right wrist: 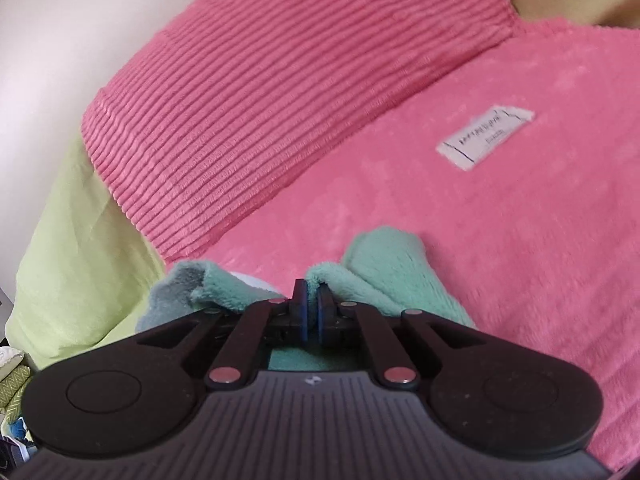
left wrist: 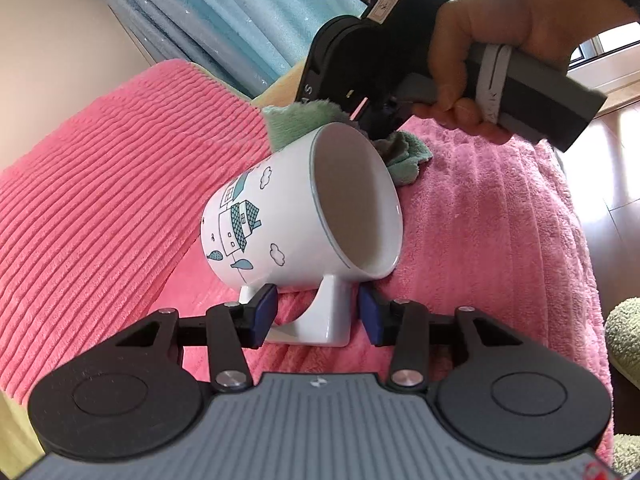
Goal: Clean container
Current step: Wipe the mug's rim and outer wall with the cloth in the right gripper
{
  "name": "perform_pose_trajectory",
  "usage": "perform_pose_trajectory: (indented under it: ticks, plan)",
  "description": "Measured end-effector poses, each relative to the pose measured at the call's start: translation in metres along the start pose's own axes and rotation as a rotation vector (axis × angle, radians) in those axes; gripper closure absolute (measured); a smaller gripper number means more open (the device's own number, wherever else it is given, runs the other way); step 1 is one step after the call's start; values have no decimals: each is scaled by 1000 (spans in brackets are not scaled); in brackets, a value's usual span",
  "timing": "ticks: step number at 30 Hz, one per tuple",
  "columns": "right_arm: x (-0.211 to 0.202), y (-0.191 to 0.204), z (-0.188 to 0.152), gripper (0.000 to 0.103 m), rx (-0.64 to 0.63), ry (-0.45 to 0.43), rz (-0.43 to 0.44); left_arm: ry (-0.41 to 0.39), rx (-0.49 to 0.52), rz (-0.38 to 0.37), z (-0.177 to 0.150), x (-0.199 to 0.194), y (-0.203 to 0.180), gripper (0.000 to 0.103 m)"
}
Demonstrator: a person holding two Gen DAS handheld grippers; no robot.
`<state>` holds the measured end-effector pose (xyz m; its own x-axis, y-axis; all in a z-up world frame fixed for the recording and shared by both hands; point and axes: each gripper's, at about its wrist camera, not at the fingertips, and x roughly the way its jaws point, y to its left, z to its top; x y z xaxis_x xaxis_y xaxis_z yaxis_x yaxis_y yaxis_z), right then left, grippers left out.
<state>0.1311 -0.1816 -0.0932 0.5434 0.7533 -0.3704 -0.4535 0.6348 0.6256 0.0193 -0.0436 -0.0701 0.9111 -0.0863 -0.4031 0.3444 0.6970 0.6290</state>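
Observation:
A white mug (left wrist: 288,216) printed with teal houses and clouds lies tipped on its side, its empty mouth facing up and right. My left gripper (left wrist: 318,314) is shut on the mug's square handle (left wrist: 324,320), a blue pad on each side. Behind the rim, a person's hand (left wrist: 500,40) holds my right gripper (left wrist: 372,120), its fingertips buried in a green fleece cloth (left wrist: 296,120). In the right wrist view my right gripper (right wrist: 313,300) is shut on that cloth (right wrist: 380,268), which bunches to both sides of the pads.
A pink fleece blanket (left wrist: 480,240) with a white label (right wrist: 486,136) covers the surface. A ribbed pink pillow (left wrist: 100,200) lies to the left, with blue curtains (left wrist: 224,12) behind. Yellow-green sheet (right wrist: 72,248) at the left edge; wooden floor (left wrist: 616,160) to the right.

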Motion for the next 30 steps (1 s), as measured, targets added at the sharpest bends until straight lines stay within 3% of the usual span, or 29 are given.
perform_pose_trajectory:
  ticks: [5, 10, 15, 19, 21, 24, 27, 30]
  plan:
    - [-16, -2, -3, 101, 23, 74, -19, 3, 4, 4, -5, -5, -3, 54]
    - [-39, 11, -13, 101, -33, 132, -74, 3, 21, 13, -7, -7, -6, 56]
    - [-65, 35, -29, 101, -147, 193, -163, 5, 33, 17, -6, -5, -7, 60]
    - [-89, 71, -41, 99, -323, 128, -260, 6, 41, 19, -6, -5, -8, 63]
    - [-107, 95, -46, 99, -427, 16, -210, 6, 43, 21, -6, -5, -8, 63]
    - [-122, 126, -59, 99, -534, -101, -31, 6, 45, 22, -7, -6, -9, 63]
    - [-106, 145, -75, 99, -641, -48, 47, 7, 45, 22, -8, -7, -10, 63]
    - [-87, 145, -81, 103, -690, 1, 43, 5, 45, 21, -8, -8, -10, 63]
